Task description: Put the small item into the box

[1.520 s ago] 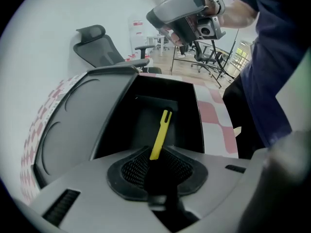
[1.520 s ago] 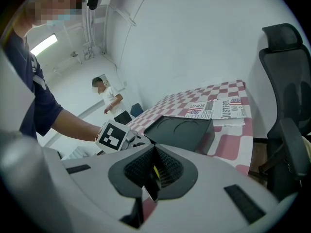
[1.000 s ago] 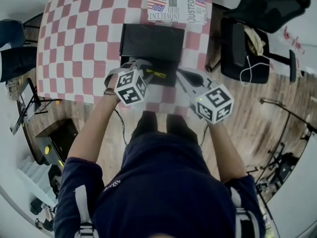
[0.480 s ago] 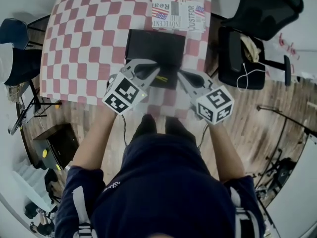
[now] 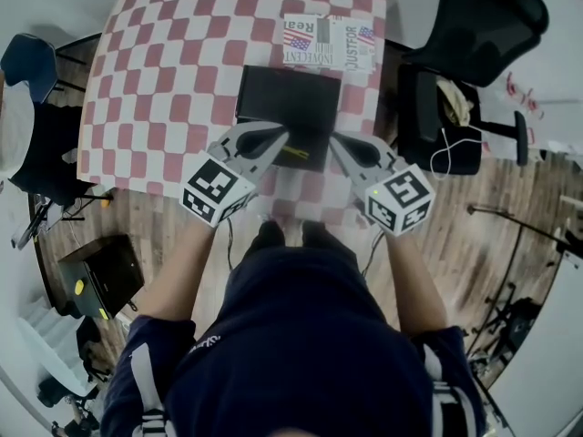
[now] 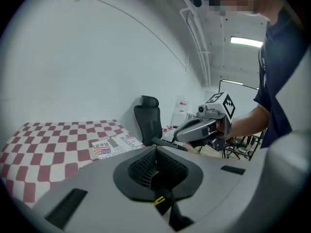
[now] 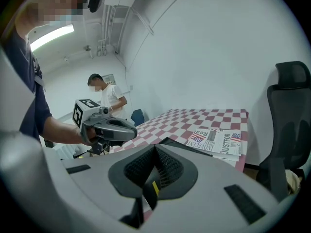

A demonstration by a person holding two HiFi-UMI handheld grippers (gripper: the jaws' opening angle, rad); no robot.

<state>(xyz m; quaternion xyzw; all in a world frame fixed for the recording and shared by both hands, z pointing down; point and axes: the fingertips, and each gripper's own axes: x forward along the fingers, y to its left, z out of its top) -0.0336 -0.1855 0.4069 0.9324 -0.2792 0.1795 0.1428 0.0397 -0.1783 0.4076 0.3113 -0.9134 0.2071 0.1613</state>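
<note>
A red-and-white checked tabletop [image 5: 164, 80] fills the upper middle of the head view. A folded newspaper [image 5: 330, 42] lies at its far edge, just beyond a black box [image 5: 290, 107], and the two are nearly touching. A black office chair [image 5: 474, 25] is seen at the upper right, beside the tabletop, with a pale cord draped over its seat. A blue chair [image 5: 27, 57] stands at the upper left on the wooden floor [image 5: 474, 208], and a black case [image 5: 100, 276] lies on the floor at the lower left. In the right gripper view a second person [image 7: 109, 98] is seen standing in the background at the left of the frame.

Nothing is placed between the two tools and the box. The left tool [image 5: 278, 137] and the right tool [image 5: 339, 144] are held over the near edge of the box, their tips pointed towards each other and close together. Between the tips a small item [image 5: 293, 153], black with a yellow mark, is seen above the near part of the box. In each gripper view the jaws are drawn together into a narrow V, and a black strip with a yellow mark is pinched where they meet. The item thus appears to be gripped from both sides. Whether it touches the box cannot be told.
</note>
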